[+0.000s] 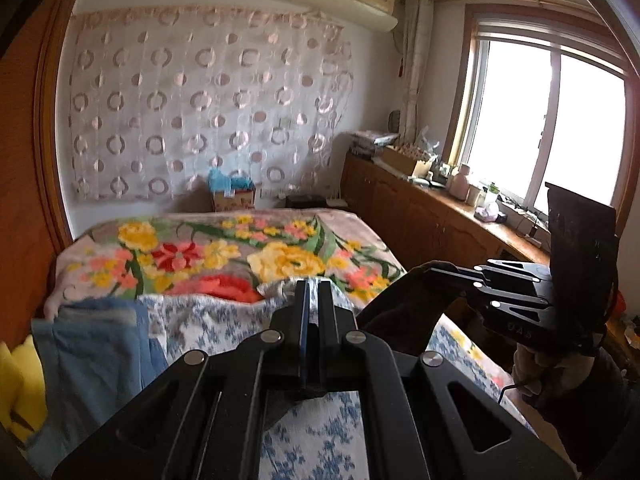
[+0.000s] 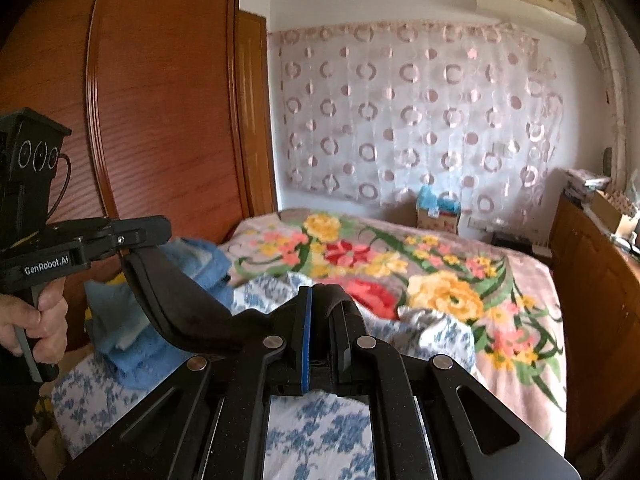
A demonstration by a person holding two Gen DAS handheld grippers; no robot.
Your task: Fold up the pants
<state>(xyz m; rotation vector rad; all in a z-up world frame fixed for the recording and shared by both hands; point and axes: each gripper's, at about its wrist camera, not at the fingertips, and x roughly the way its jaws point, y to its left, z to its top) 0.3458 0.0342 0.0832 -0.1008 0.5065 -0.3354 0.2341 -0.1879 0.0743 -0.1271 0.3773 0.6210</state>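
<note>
The pants (image 2: 172, 304) show as a dark, near-black band of cloth strung in the air between the two grippers above the bed (image 2: 520, 292); their full length, legs and waistband cannot be made out, since only this stretched strip is visible and both ends vanish into the jaws. In the right wrist view the right gripper (image 2: 322, 300) has its jaws drawn together on a fold of the dark fabric, with a blue pad edge showing on the left finger. The same view shows the left gripper (image 2: 160, 232) at the left edge, jaws closed on the other end of the strip, held by a hand (image 2: 40, 316) that is partly cut off by the frame. In the left wrist view the left gripper (image 1: 314, 292) has its jaws pressed together, but the cloth between them is hidden there; the pants (image 1: 400, 304) run off to the right gripper (image 1: 436, 268), whose fingers are closed on them. Beneath lie a blue-and-white floral sheet (image 2: 316, 420) and a flowered blanket (image 2: 440, 264). A blue towel (image 1: 96, 344) sits bunched at the left, with a yellow item (image 1: 20, 384) beside it, too cropped to identify. The window (image 1: 548, 128) is blown out by glare.
</note>
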